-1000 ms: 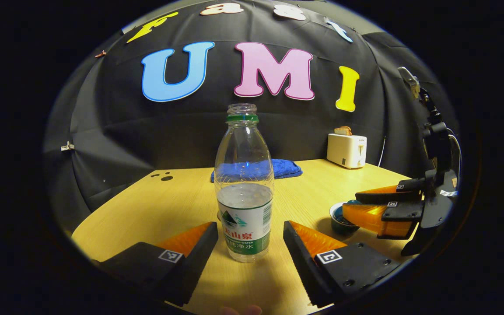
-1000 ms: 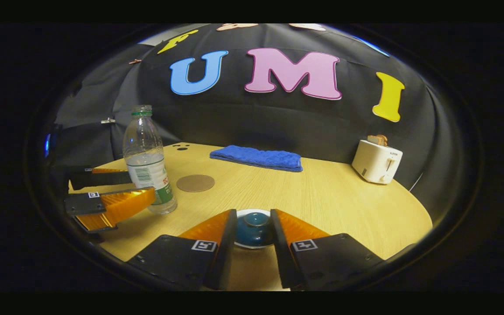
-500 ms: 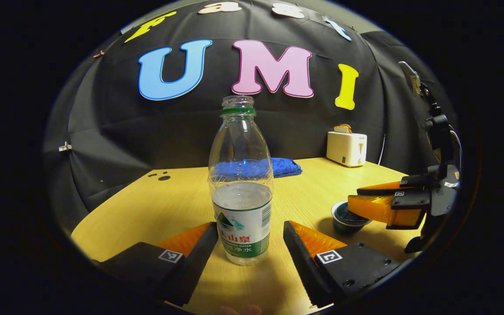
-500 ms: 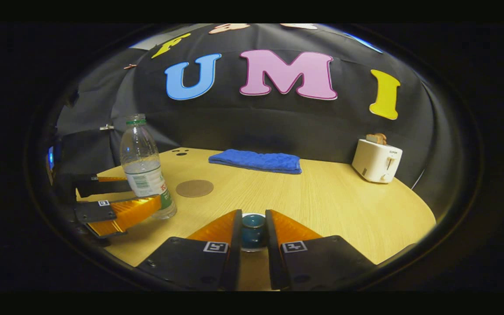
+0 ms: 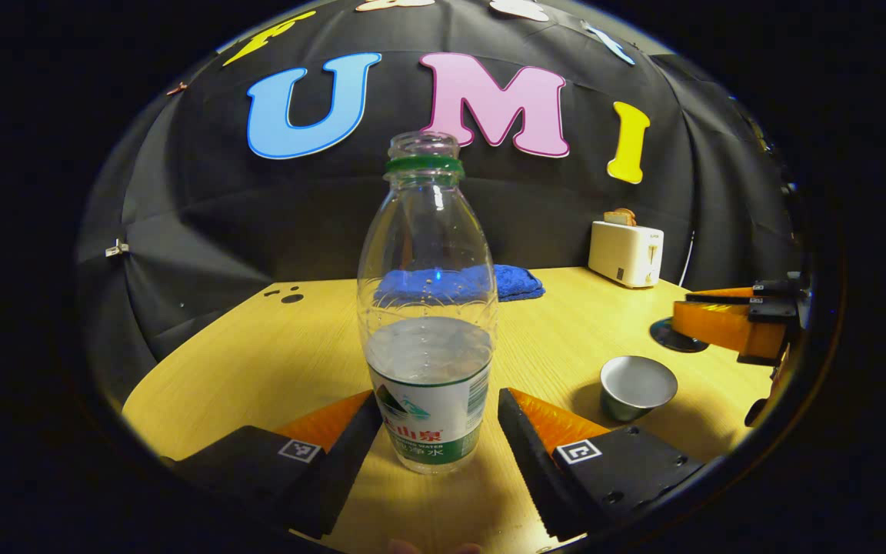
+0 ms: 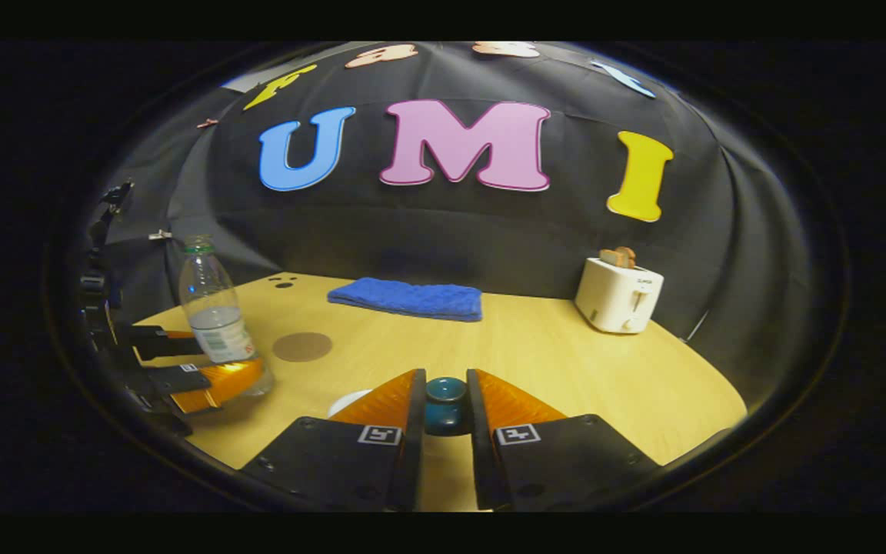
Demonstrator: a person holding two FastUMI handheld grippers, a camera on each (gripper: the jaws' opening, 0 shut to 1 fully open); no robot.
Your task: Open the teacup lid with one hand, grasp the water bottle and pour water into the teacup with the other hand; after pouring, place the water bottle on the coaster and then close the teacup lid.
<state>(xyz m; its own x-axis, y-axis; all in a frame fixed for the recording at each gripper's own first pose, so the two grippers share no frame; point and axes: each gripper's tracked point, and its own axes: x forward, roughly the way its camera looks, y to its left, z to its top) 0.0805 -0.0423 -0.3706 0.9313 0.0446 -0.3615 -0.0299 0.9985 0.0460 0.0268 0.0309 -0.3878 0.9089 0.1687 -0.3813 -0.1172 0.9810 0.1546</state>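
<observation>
A clear water bottle (image 5: pixel 428 323), capless and part full, stands on the wooden table (image 5: pixel 258 362). My left gripper (image 5: pixel 437 396) is open, one finger on each side of the bottle's label. The bottle (image 6: pixel 212 315) and the left gripper (image 6: pixel 212 355) also appear at the left of the right gripper view. My right gripper (image 6: pixel 444 377) is shut on the knob of the dark teal lid (image 6: pixel 445 390), held above the table. In the left gripper view the lid (image 5: pixel 666 338) hangs under the right gripper (image 5: pixel 693 308), to the right of the uncovered teacup (image 5: pixel 637 385). A round brown coaster (image 6: pixel 302 346) lies behind the bottle.
A folded blue towel (image 6: pixel 408 298) lies at the back of the table. A white toaster (image 6: pixel 618 294) with toast stands at the back right. The teacup's pale rim (image 6: pixel 347 402) peeks out left of the right gripper's fingers.
My right gripper shut on the lid's knob, lifted the lid off the teacup and carried it to the right. My left gripper has moved in closer around the bottle.
</observation>
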